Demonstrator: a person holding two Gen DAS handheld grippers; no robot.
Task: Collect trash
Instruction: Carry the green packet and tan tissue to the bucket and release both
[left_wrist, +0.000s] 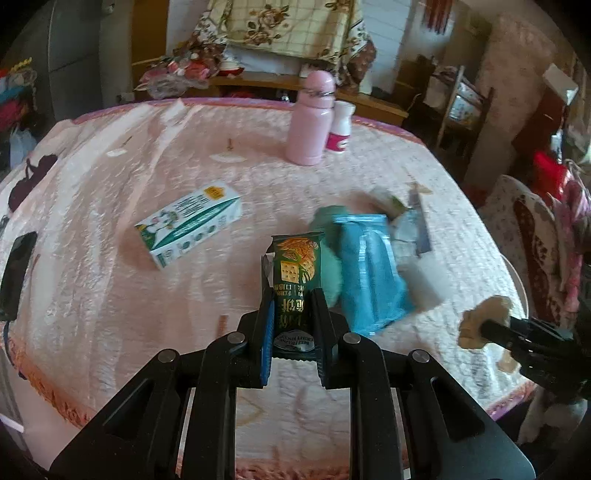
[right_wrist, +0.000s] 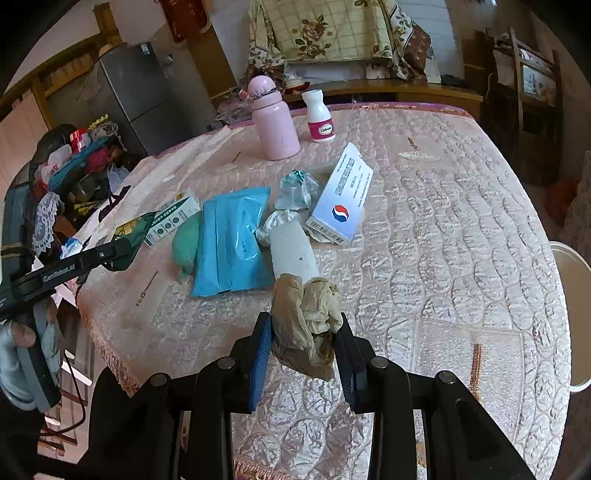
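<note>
Jaws of the left gripper (left_wrist: 293, 314) pinch a light, crinkly green biscuit wrapper (left_wrist: 295, 273) by its lower end above the table (left_wrist: 110, 295), while the right gripper (right_wrist: 304, 339) clamps a soft crumpled tan wad (right_wrist: 306, 317).

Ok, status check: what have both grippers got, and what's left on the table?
Left gripper shut on green biscuit wrapper. Right gripper shut on crumpled beige bag. Blue packet, cartons remain. Nothing blocking.

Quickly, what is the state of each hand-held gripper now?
Left hand-held gripper: closed on a green cracker packet.
Right hand-held gripper: closed on a crumpled beige wad.
</note>
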